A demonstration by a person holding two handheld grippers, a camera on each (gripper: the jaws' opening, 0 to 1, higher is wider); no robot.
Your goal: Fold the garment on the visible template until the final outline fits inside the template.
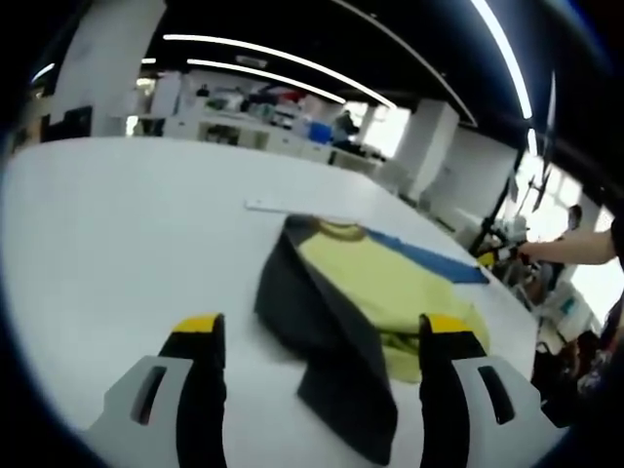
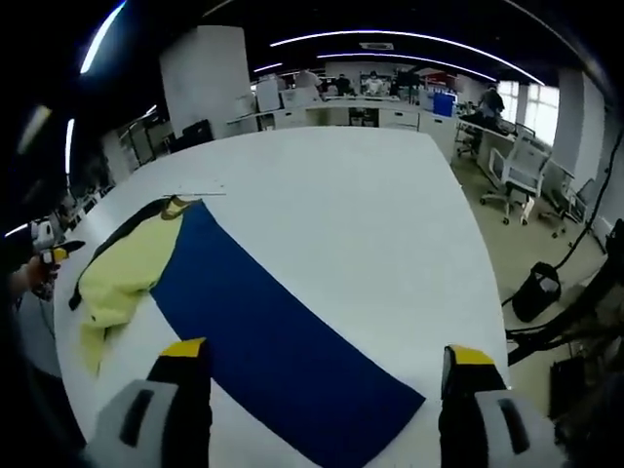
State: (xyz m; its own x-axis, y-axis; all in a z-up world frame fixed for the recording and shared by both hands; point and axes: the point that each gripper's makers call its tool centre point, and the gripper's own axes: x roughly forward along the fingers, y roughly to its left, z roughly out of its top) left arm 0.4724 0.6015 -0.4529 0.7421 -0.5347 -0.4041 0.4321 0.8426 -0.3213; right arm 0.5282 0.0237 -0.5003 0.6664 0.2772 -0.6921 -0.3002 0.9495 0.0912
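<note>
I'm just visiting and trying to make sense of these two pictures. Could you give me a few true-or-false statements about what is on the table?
1. The shirt is yellow with dark parts. True.
2. The blue sheet lies flat on the white table. True.
3. The shirt sits neatly in the middle of the blue sheet. False: it lies bunched along one edge, mostly off the sheet.
4. The left tool is clamped on the shirt. False: its jaws stand open, with nothing between them.
5. The right tool is open above the blue sheet. True.
6. The table is red. False: it is white.
</note>
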